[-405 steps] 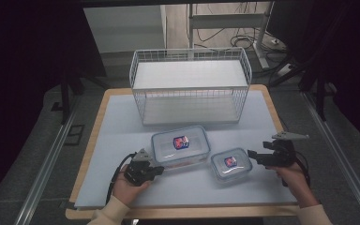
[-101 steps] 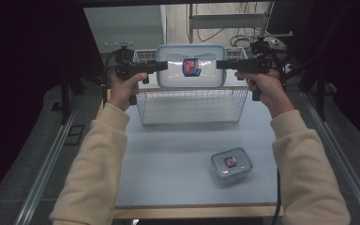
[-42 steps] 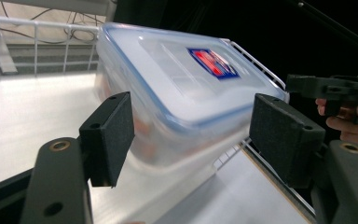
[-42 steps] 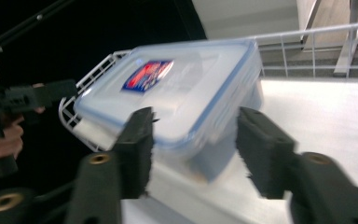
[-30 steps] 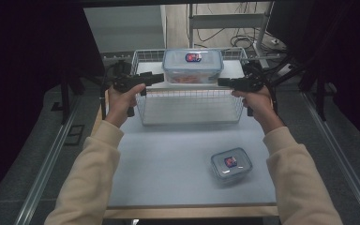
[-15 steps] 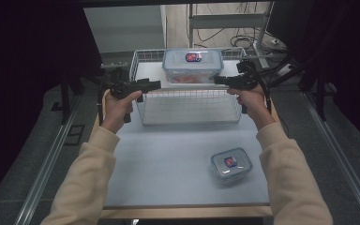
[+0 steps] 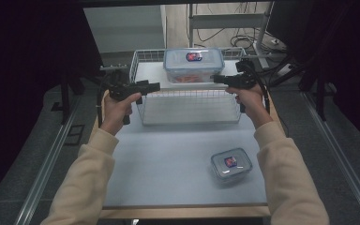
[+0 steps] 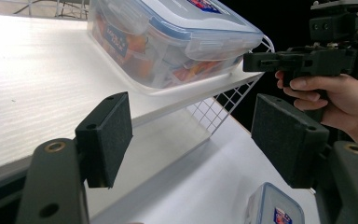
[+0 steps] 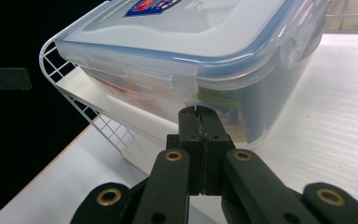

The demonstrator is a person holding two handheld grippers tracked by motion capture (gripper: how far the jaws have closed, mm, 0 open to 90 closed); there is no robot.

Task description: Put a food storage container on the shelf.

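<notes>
Large container rests on the wire shelf. Left gripper fingers released; right gripper fingers clenched, grasping nothing.

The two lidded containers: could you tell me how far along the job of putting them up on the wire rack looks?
About halfway. The large container sits on top of the wire rack, free of both grippers. The left gripper is open and empty; the right gripper is shut on nothing. Nothing is in hand. The small container lies on the table, presumably next.
</notes>
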